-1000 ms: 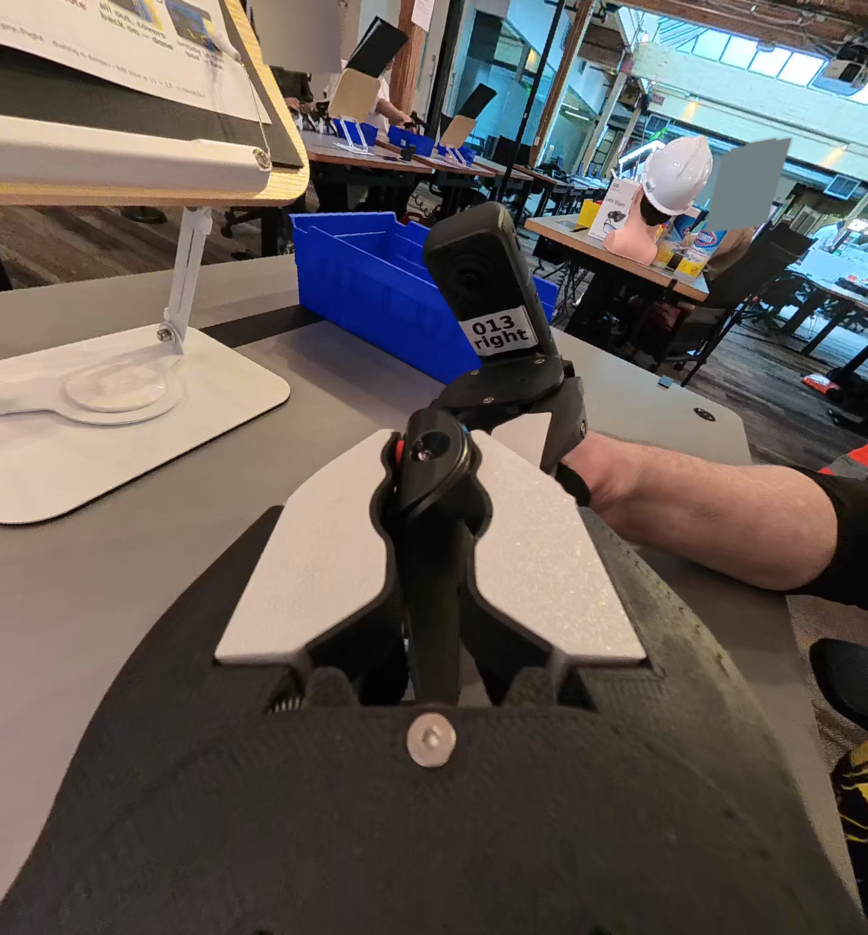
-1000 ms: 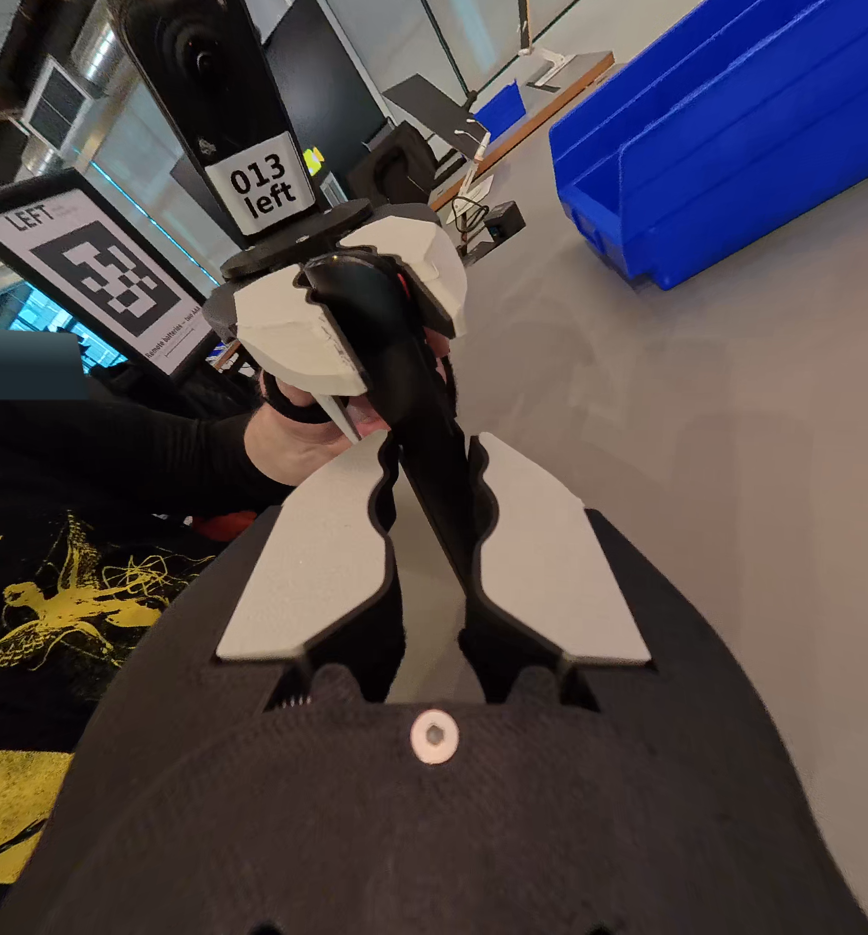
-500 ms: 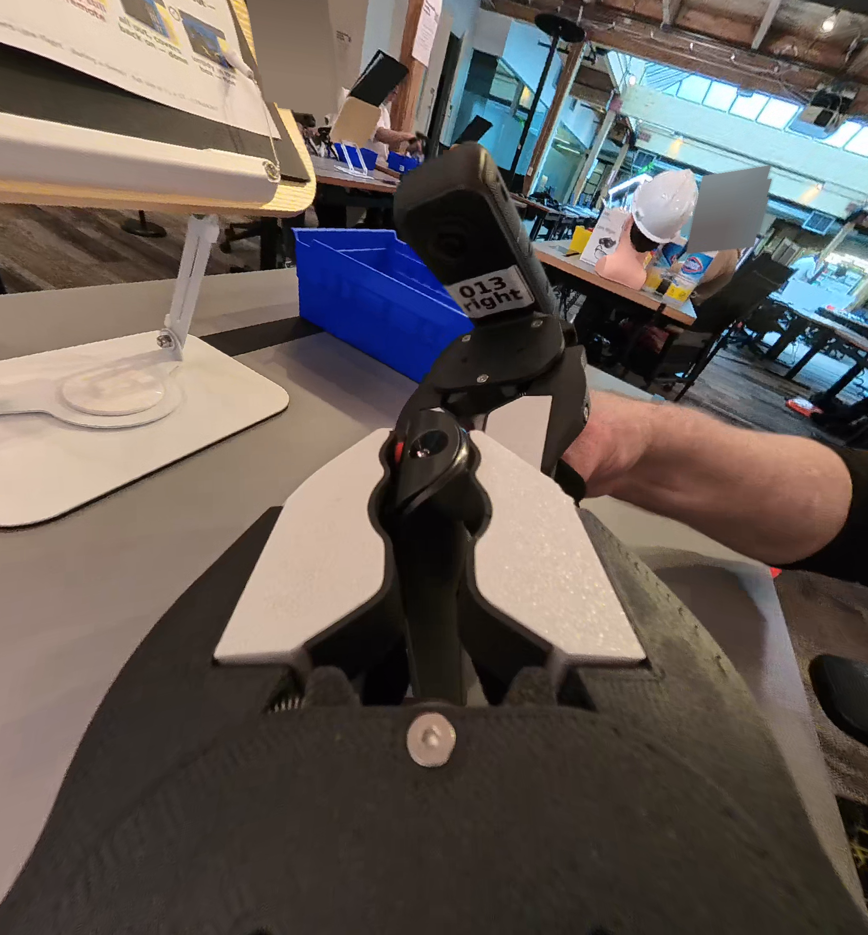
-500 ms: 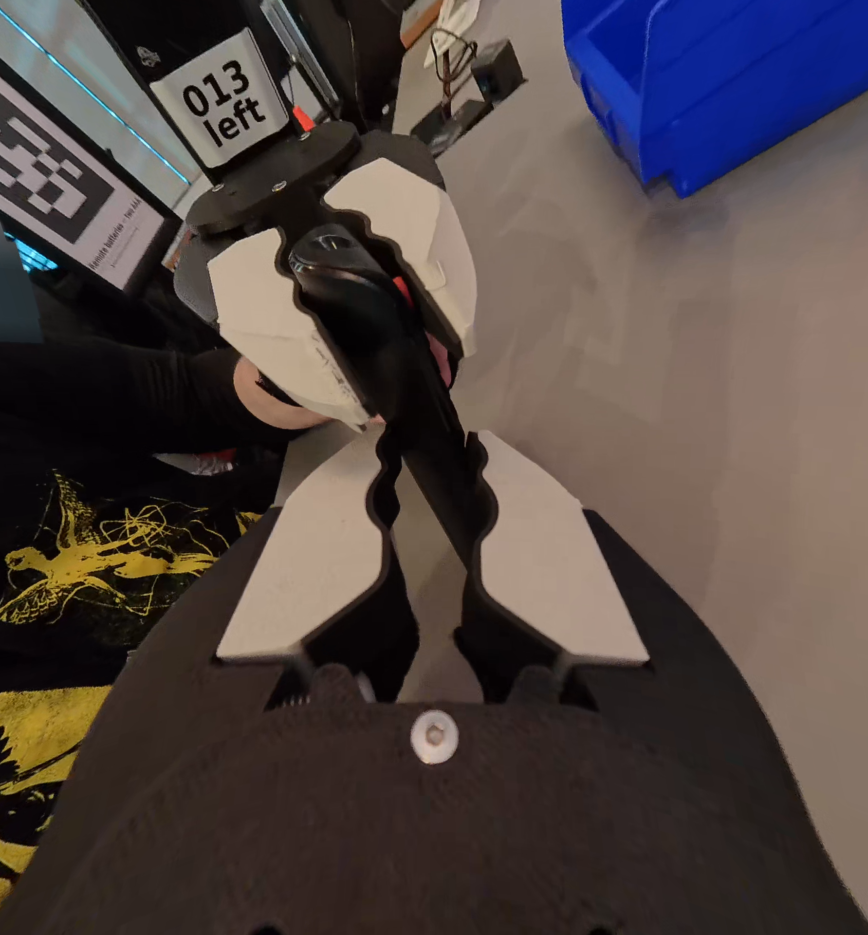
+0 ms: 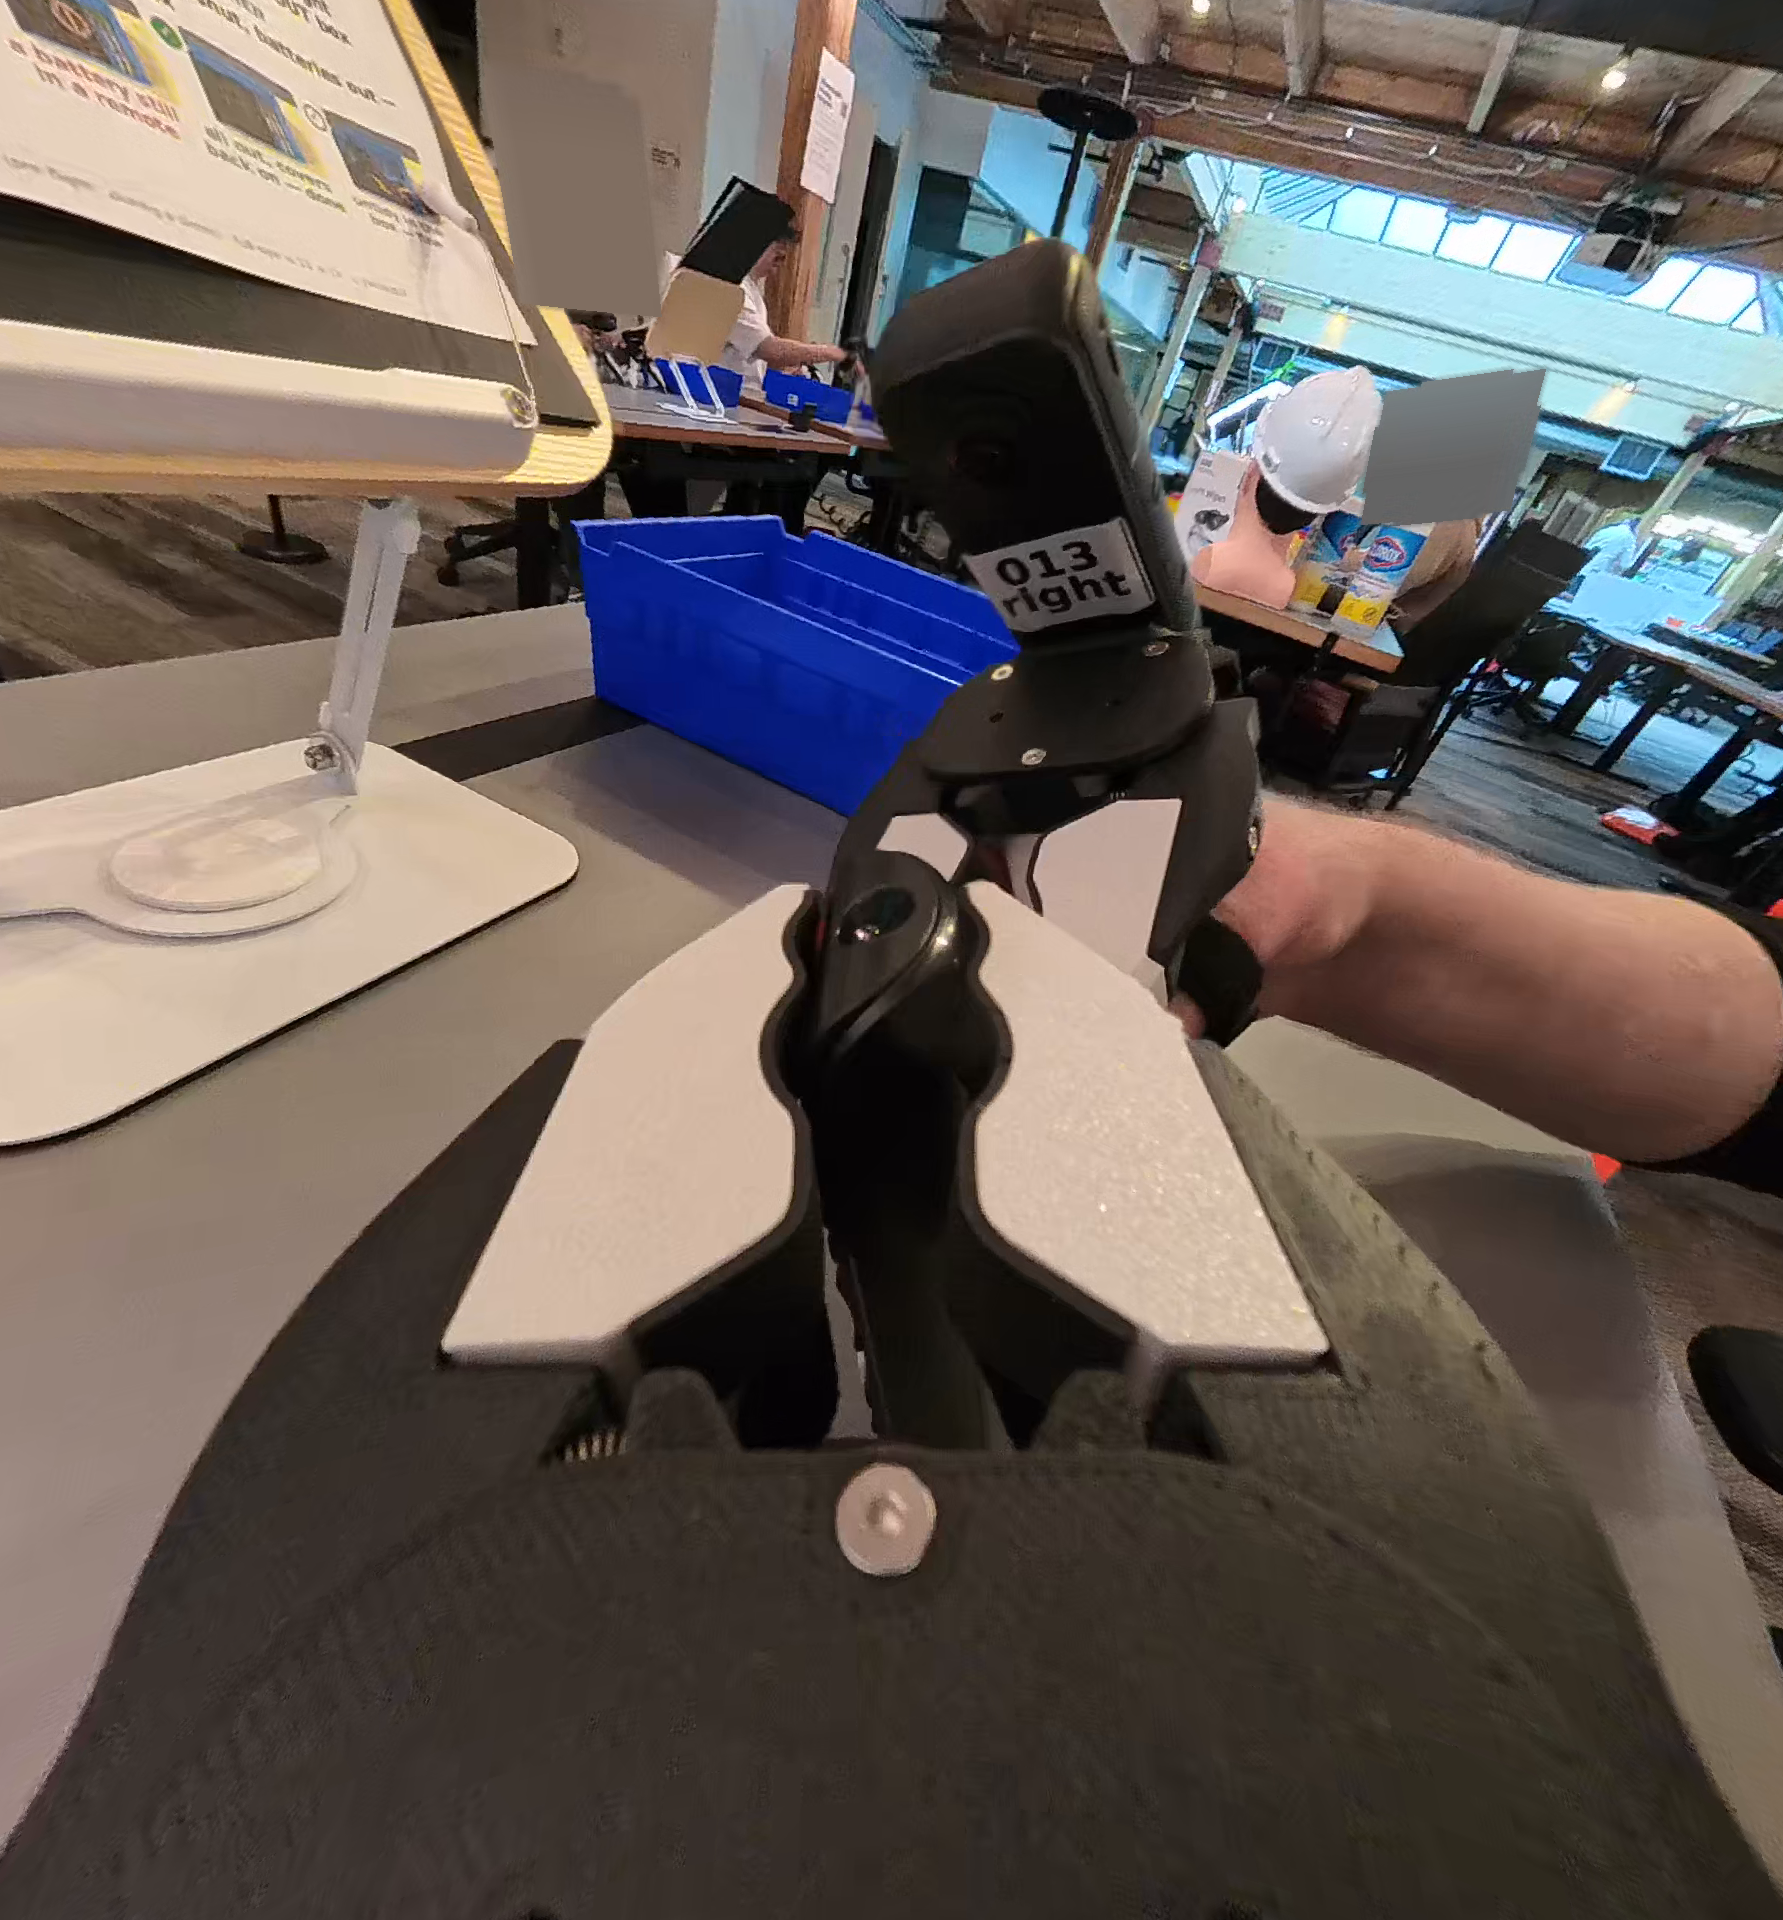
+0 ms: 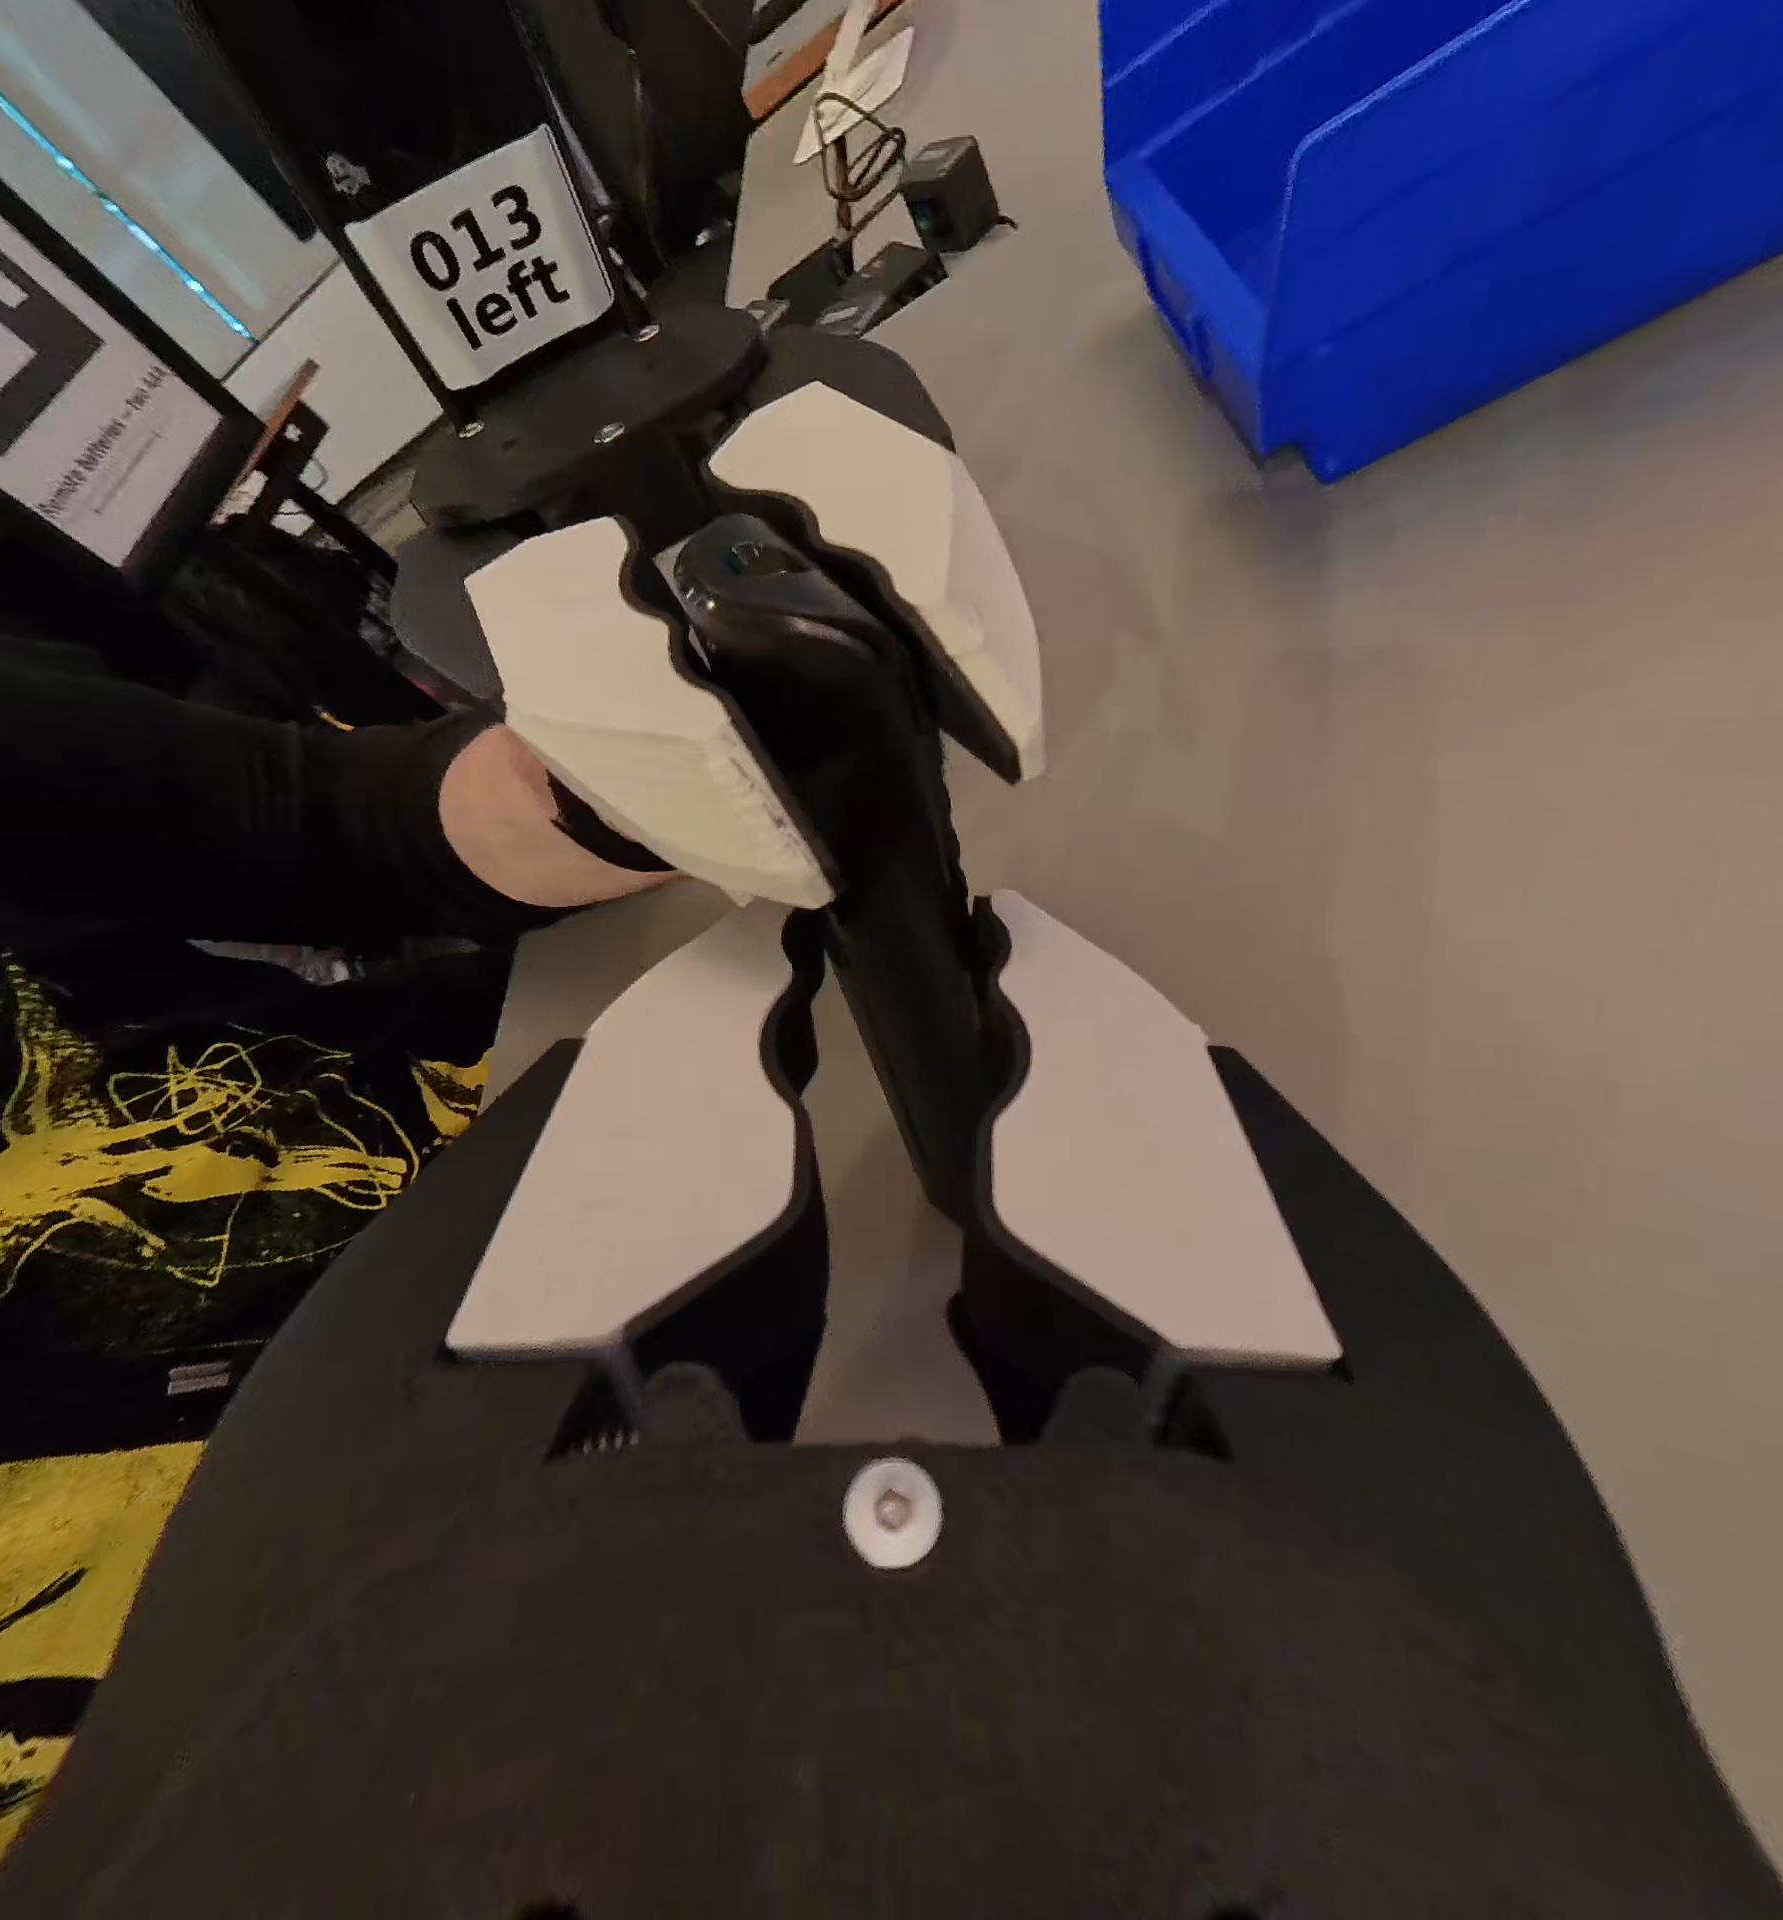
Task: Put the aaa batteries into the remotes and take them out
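Observation:
One black remote point(image 5: 887, 1101) is held between both grippers above the grey table point(image 5: 243, 1226). My left gripper point(image 5: 887, 914) is shut on one end; the remote's rounded tip pokes out between its white fingers. My right gripper point(image 6: 897, 925) is shut on the other end of the same remote point(image 6: 908, 1049), with a small gap at its left finger. The right gripper point(image 5: 980, 862) faces me close behind the remote in the left wrist view. The left gripper point(image 6: 897, 810) faces me in the right wrist view. No batteries are in view.
A blue bin point(image 5: 762, 634) stands at the far side of the table and shows at the upper right of the right wrist view point(image 6: 1489, 208). A white stand base point(image 5: 191, 914) carrying a tilted board stands at the left. A person's forearm point(image 5: 1489, 987) crosses from the right. Left tips to right tips: about 5 cm.
Both grippers have kept their hold on the remote. The right gripper has risen and come nearer in the left wrist view. The left gripper has come nearer in the right wrist view.

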The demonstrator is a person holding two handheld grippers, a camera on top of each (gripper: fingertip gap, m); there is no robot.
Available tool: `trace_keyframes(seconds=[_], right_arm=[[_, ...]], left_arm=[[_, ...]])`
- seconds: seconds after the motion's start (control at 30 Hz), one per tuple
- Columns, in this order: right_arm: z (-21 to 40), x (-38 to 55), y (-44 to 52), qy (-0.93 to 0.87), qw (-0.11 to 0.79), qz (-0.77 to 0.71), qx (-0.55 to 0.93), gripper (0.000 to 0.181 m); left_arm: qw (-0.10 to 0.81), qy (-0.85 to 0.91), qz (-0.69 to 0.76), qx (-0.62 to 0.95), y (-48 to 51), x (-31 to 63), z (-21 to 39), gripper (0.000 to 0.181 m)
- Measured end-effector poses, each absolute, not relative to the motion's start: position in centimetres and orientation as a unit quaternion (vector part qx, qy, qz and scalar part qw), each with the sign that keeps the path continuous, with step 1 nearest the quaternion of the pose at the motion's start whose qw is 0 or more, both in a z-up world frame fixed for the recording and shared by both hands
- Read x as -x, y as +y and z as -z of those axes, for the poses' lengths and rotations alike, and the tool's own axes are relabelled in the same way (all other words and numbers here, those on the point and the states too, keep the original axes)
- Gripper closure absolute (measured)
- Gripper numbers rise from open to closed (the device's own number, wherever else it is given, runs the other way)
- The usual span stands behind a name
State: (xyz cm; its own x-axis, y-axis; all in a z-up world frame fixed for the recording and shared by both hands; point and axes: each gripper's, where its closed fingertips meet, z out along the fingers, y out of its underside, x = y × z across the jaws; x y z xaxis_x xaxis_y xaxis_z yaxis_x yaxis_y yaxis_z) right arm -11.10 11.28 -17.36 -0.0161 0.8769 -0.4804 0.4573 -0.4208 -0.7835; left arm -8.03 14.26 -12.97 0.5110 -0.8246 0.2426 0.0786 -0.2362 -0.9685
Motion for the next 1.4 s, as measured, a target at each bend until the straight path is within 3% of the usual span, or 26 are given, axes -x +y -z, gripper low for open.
trace_keyframes(seconds=[0.37, 0.7, 1.1, 1.33, 1.4], right_arm=[[17.5, 10.1, 10.8, -0.541, 0.197, -0.431, 0.695, 0.156], [18.2, 9.6, 10.9, -0.632, 0.156, -0.272, 0.709, 0.154], [19.3, 10.7, 11.3, -0.664, 0.141, -0.205, 0.705, 0.151], [19.3, 12.1, 10.5, -0.632, 0.217, -0.329, 0.668, 0.151], [19.3, 12.7, 9.4, -0.599, 0.189, -0.429, 0.649, 0.152]], left_arm=[[0.565, 0.296, 0.382, 0.669, 13.5, 7.1, 12.6, 0.158], [0.582, 0.289, 0.372, 0.663, 13.3, 7.2, 12.3, 0.158], [0.591, 0.259, 0.372, 0.667, 14.1, 9.0, 12.5, 0.158], [0.575, 0.255, 0.446, 0.637, 13.5, 9.5, 12.1, 0.158], [0.548, 0.258, 0.5, 0.619, 12.8, 9.0, 12.1, 0.158]])
